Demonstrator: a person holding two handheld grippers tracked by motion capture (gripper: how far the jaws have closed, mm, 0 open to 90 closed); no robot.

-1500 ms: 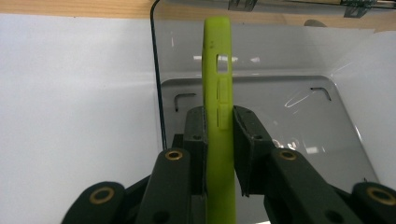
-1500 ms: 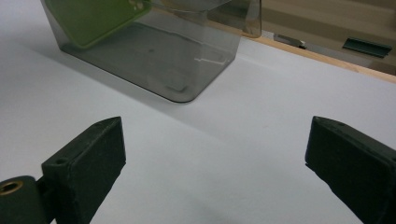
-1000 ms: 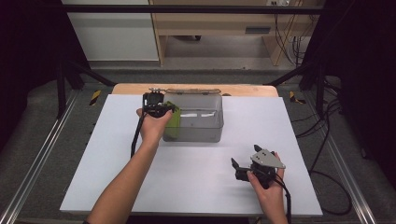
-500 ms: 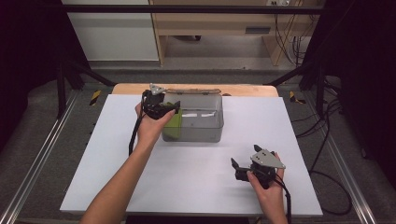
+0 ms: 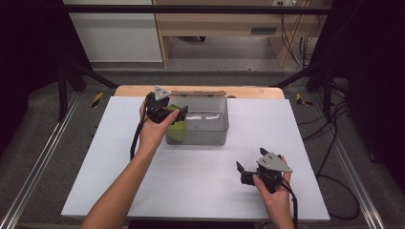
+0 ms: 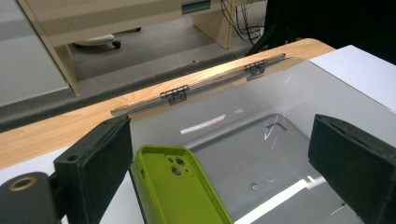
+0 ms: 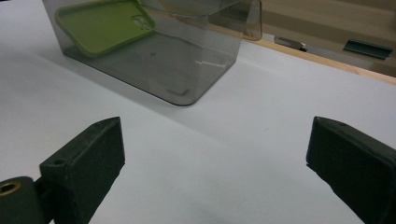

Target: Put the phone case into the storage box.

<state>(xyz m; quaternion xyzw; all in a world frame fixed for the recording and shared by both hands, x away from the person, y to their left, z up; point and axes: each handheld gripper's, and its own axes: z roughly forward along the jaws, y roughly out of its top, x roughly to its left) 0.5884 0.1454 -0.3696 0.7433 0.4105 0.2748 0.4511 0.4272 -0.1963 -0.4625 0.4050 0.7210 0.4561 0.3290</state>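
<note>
Since the earlier high view the left gripper, at the upper left of the worktop, has let its jaws spread: they have just been opening, and in the left gripper view they stand wide apart with nothing pressed between the pads. The green phone case lies just below and between them, at the lower middle of that view, propped tilted against the near left wall of the clear plastic box; its camera cut-out end points up and away from the jaws, so its long axis runs roughly along the line of reach. In the high view the case shows as a green patch at the left end of the box, just beside the left hand. This hand is by far the nearer to it, so any further handling of the case or the hinged lid behind the box would likely fall to the left side. At the lower right of the high view, the right gripper rests low over bare worktop, well apart from the box, jaws wide and holding nothing.
</note>
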